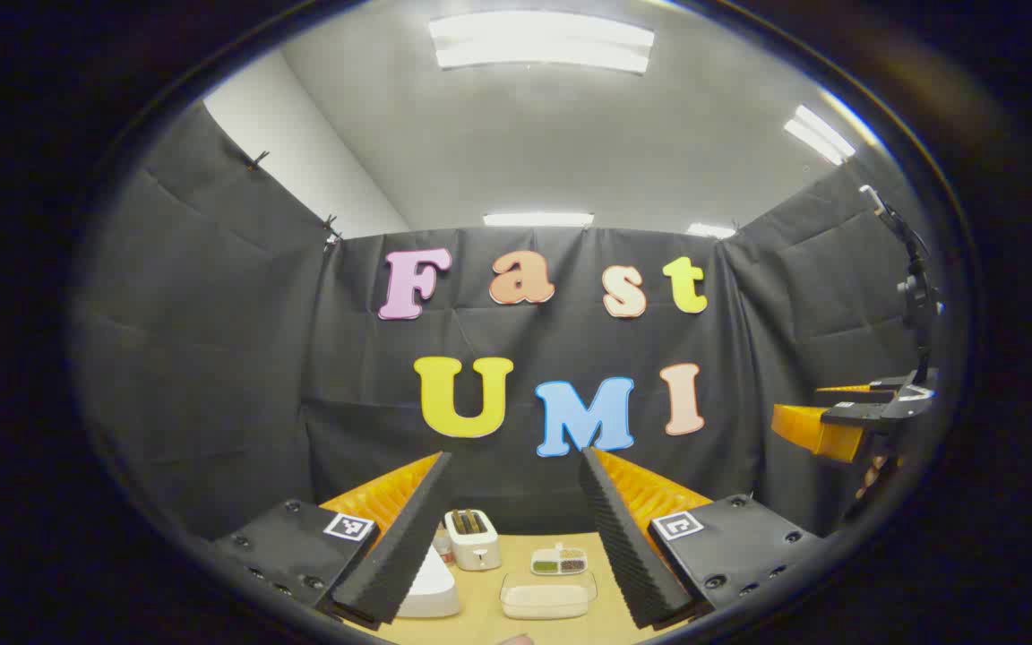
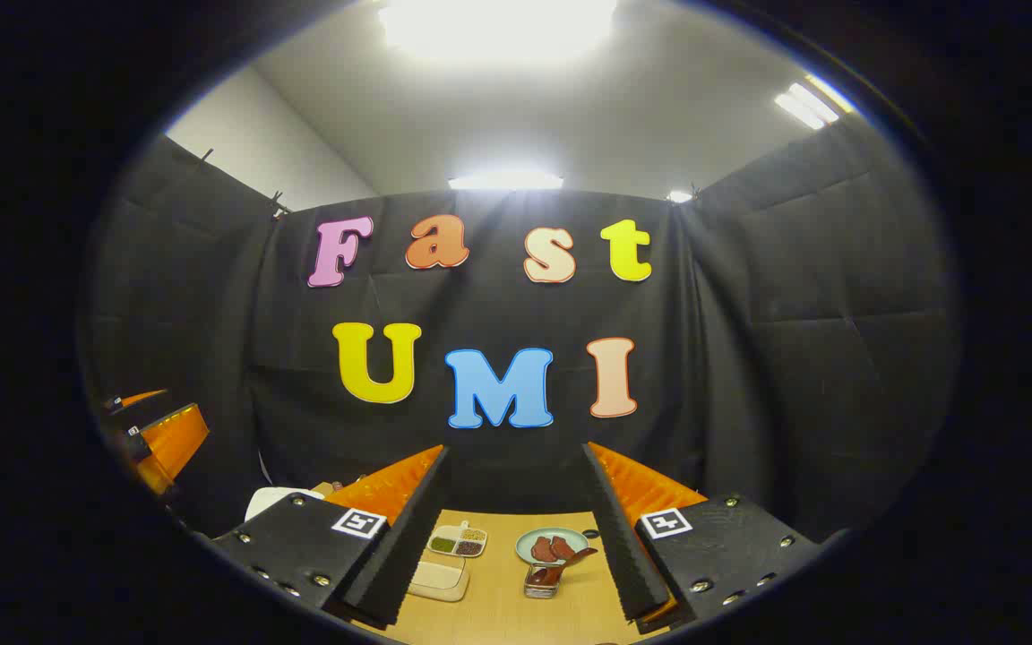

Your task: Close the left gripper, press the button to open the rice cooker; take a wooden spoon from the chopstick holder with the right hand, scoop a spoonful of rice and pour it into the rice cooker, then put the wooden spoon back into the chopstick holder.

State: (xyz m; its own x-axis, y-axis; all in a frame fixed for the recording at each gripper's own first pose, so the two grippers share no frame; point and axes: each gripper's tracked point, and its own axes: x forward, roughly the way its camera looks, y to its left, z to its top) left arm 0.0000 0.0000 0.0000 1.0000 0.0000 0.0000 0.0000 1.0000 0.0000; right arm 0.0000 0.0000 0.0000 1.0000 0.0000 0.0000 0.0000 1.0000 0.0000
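My left gripper (image 1: 516, 457) is held high and open, nothing between its fingers. Below it on the wooden table (image 1: 480, 627) the white rice cooker (image 1: 431, 587) sits partly behind the left finger. A clear box of rice (image 1: 545, 596) lies to the cooker's right. My right gripper (image 2: 514, 448) is open and empty too, well above the table. Under it stands a small glass chopstick holder (image 2: 541, 582) with a wooden spoon (image 2: 570, 560) leaning in it. The rice box (image 2: 438, 580) and a corner of the rice cooker (image 2: 279, 500) lie to the left.
A white toaster (image 1: 471, 537) stands behind the cooker. A small divided dish of beans (image 1: 559, 561) (image 2: 458, 540) sits behind the rice box. A green plate (image 2: 552, 544) with reddish pieces is behind the holder. Each gripper sees the other off to its side (image 1: 847, 421) (image 2: 158, 439).
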